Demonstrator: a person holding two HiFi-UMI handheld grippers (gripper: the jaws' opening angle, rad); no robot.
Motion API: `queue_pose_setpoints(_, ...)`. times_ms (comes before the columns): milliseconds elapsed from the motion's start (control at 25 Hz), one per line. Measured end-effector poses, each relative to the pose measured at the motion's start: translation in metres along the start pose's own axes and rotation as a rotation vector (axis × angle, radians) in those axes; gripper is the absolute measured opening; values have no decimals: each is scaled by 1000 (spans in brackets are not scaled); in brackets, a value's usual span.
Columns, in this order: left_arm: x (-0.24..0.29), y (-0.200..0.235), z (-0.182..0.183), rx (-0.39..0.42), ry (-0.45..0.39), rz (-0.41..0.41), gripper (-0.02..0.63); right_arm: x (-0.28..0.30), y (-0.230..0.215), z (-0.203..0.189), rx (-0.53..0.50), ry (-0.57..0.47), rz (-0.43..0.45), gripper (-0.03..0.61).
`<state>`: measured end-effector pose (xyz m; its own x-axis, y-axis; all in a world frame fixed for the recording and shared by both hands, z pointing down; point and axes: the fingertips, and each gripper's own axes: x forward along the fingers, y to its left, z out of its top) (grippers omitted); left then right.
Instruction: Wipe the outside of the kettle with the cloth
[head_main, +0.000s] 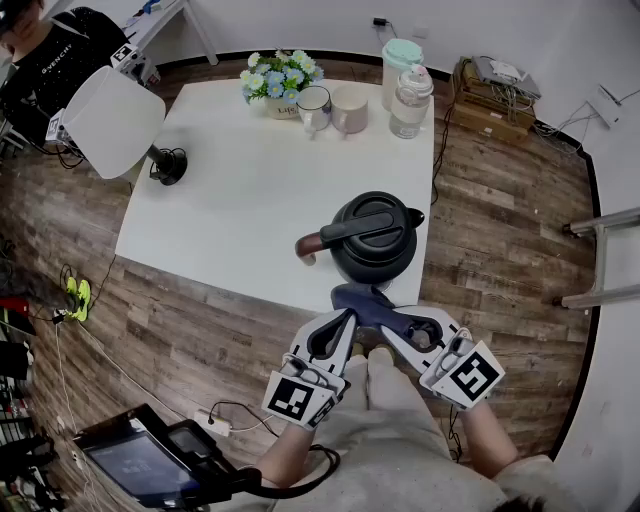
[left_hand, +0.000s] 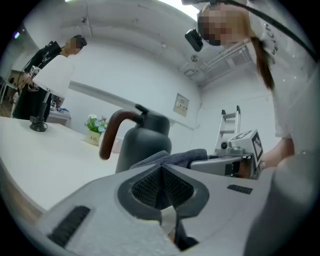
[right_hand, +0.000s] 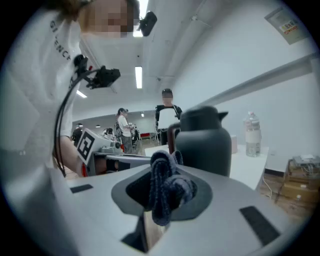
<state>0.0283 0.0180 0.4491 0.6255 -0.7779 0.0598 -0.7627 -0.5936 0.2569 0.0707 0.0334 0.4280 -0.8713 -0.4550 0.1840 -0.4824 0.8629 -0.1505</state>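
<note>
A black kettle (head_main: 372, 245) with a brown-tipped handle stands near the front edge of the white table (head_main: 230, 200). A dark blue cloth (head_main: 362, 300) hangs just in front of it, stretched between my two grippers. My left gripper (head_main: 349, 316) is shut on one end of the cloth (left_hand: 175, 158), with the kettle (left_hand: 145, 140) close behind. My right gripper (head_main: 392, 322) is shut on a bunched fold of the cloth (right_hand: 167, 190), and the kettle (right_hand: 205, 142) rises just beyond it. Both grippers sit below the table edge, a short way from the kettle.
At the table's far side stand a flower pot (head_main: 280, 78), a glass (head_main: 313, 105), a mug (head_main: 349, 108) and two jars (head_main: 406, 80). A white lamp (head_main: 112, 120) is at the left edge. A cardboard box (head_main: 490, 105) and a ladder (head_main: 600, 260) are on the floor at right.
</note>
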Motion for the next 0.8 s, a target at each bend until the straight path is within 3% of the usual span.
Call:
queue_pose_setpoints(160,-4,-39,58,-14,-111,-99,6,-43,-3,53,-48,-123,75,63)
queue_pose_setpoints(320,2,-58,85,33,-148,-146,6,-59,-29,77,-89,-152,42,63)
queue_pose_setpoints(520,16,-46,70,49,-121,-69,6,-47,-54,49,-73,-78,-10,63)
queue_pose_setpoints(800,30,-42,8,15,-35,-55,6,-39,-69,-23,-10,36,-60,63)
